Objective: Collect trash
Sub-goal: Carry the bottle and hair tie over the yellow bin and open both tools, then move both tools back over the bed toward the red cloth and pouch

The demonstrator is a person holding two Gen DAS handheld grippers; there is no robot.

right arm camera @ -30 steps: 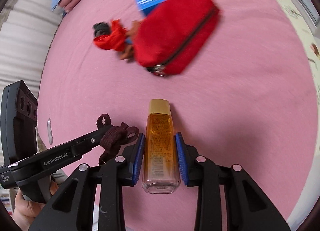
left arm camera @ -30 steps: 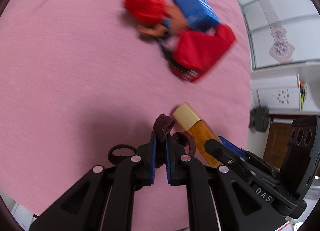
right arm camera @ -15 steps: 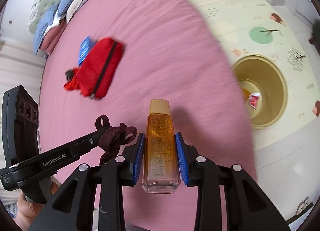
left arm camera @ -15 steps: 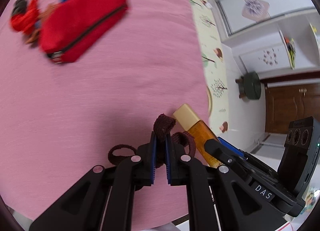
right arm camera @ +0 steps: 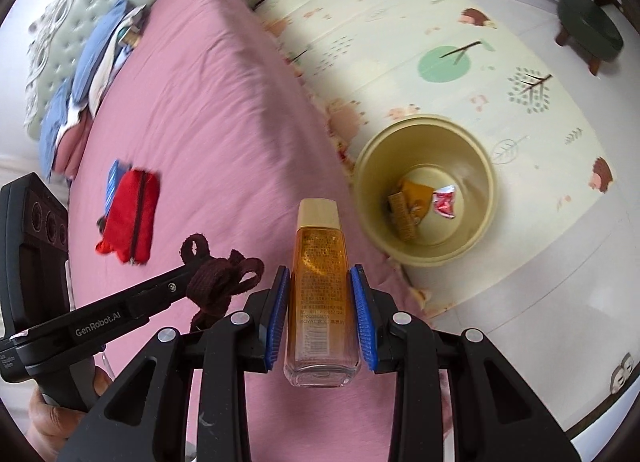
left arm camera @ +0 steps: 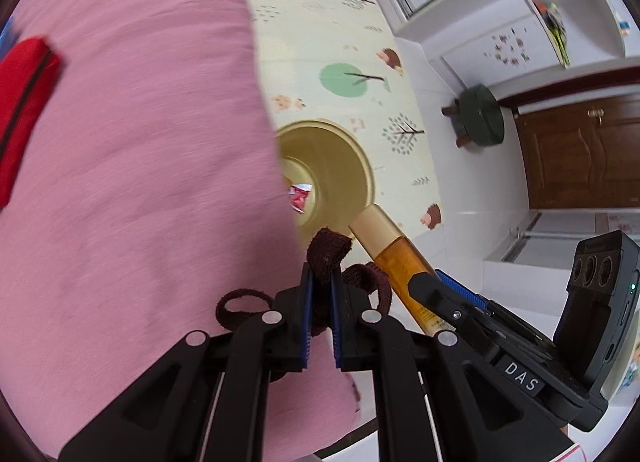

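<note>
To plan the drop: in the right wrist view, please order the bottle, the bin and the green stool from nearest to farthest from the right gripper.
1. Bottle: held between the right gripper's jaws.
2. Bin: on the floor, ahead and right.
3. Stool: far right corner.

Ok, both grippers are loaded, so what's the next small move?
Probably carry the right gripper forward and rightward until the amber bottle hangs over the yellow bin, then release. The bottle is above the pink bed edge, short of the bin. The left gripper holds the maroon strap.
</note>
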